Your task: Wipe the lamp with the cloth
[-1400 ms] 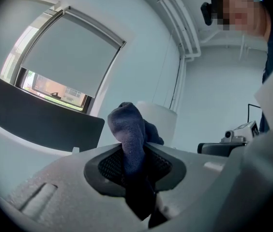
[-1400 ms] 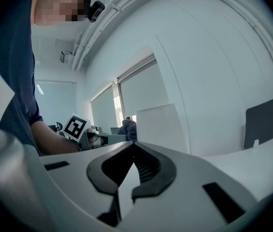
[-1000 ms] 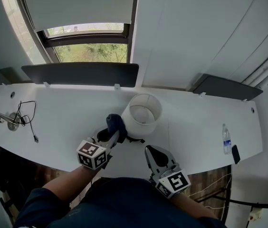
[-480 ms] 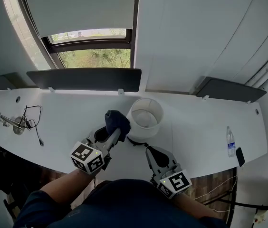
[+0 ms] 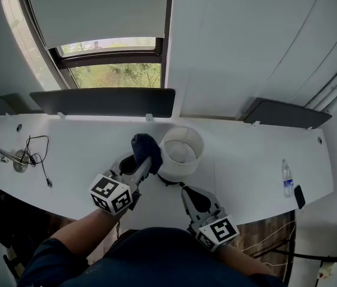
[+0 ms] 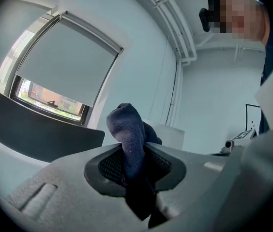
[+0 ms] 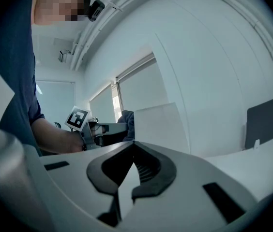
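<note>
white desk [image 5: 85,148] carried the lamp [image 5: 180,151]; my left gripper [image 5: 143,165], clamped on the cloth [image 5: 146,144], sat just left of it, nearer than my right gripper [image 5: 187,191], closed and empty.

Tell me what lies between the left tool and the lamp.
The dark blue cloth, clamped in the left tool, sits beside the lamp; the head view shows it.
</note>
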Action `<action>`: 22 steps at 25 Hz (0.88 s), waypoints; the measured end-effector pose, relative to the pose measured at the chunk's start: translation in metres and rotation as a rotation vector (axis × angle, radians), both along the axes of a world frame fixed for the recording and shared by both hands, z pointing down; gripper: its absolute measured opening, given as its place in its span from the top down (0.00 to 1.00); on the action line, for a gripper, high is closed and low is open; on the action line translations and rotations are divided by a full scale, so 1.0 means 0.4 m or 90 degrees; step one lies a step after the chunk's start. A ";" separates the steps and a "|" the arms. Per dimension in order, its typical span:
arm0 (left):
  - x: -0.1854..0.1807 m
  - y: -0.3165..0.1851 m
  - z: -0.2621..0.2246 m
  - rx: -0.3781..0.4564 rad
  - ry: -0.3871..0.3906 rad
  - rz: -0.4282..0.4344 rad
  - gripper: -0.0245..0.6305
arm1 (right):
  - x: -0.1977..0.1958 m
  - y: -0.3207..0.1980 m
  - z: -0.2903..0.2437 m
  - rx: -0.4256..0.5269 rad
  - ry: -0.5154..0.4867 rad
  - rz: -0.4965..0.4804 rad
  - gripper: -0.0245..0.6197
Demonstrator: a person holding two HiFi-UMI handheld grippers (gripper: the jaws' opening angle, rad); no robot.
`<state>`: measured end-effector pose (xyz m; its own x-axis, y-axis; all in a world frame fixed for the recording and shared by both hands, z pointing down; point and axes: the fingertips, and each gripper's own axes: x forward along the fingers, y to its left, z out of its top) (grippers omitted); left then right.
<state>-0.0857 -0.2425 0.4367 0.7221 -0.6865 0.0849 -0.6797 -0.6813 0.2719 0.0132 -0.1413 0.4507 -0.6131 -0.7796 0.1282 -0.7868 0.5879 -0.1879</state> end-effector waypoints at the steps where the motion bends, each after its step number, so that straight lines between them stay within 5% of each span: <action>1: -0.003 -0.003 0.015 -0.005 -0.004 0.000 0.81 | 0.000 0.001 0.003 0.000 0.004 0.001 0.95; 14: -0.030 -0.048 0.220 -0.078 -0.064 -0.015 0.81 | 0.022 0.002 0.038 -0.023 0.028 0.029 0.95; 22: -0.031 -0.078 0.107 -0.018 -0.033 -0.017 0.81 | 0.035 0.005 0.038 -0.024 0.018 0.042 0.95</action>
